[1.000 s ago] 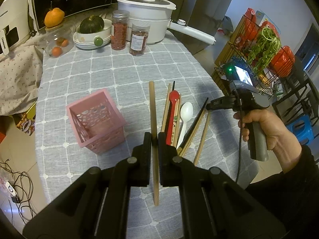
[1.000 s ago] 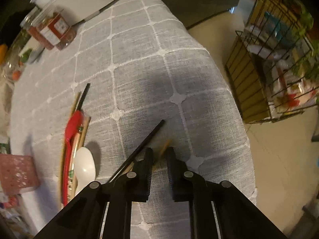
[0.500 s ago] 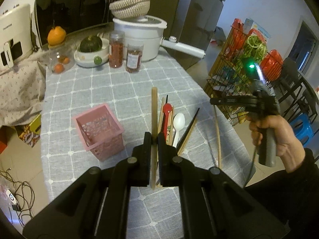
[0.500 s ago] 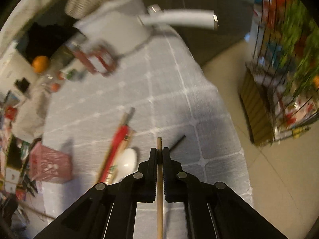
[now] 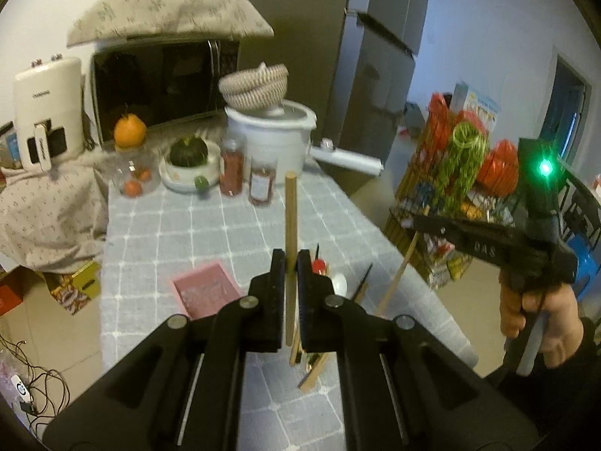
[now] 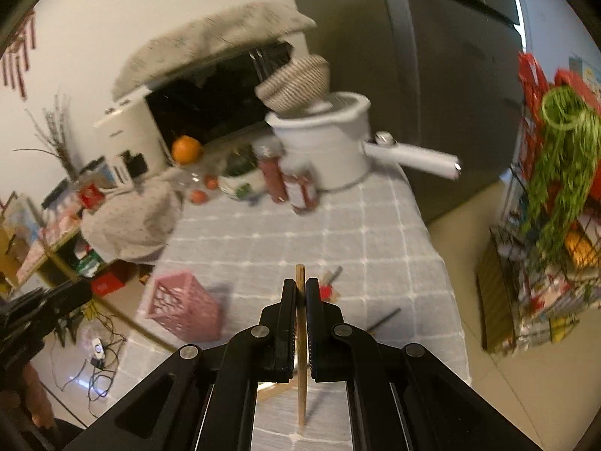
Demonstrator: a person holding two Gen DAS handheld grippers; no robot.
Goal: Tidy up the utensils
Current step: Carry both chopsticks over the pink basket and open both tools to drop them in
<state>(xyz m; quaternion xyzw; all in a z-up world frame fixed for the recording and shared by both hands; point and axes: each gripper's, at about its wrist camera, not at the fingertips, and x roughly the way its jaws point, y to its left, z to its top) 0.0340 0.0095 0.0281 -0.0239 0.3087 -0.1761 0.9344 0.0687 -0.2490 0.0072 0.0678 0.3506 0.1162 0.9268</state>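
My left gripper is shut on a thick wooden chopstick, held upright above the table. My right gripper is shut on a thin wooden chopstick; in the left wrist view that gripper is raised at the right with the chopstick hanging down. The pink slotted basket stands on the grey checked tablecloth and shows in the right wrist view. A red spoon, a white spoon, a black chopstick and more wooden sticks lie under my left gripper.
At the table's far end stand a white pot with a long handle, two jars, a bowl with a green squash and a microwave. A wire rack of goods stands to the right, beyond the table edge.
Both grippers rose well above the table, each lifting its chopstick clear. The right gripper closed on the thin chopstick and tilted up, so the view now shows the far end.
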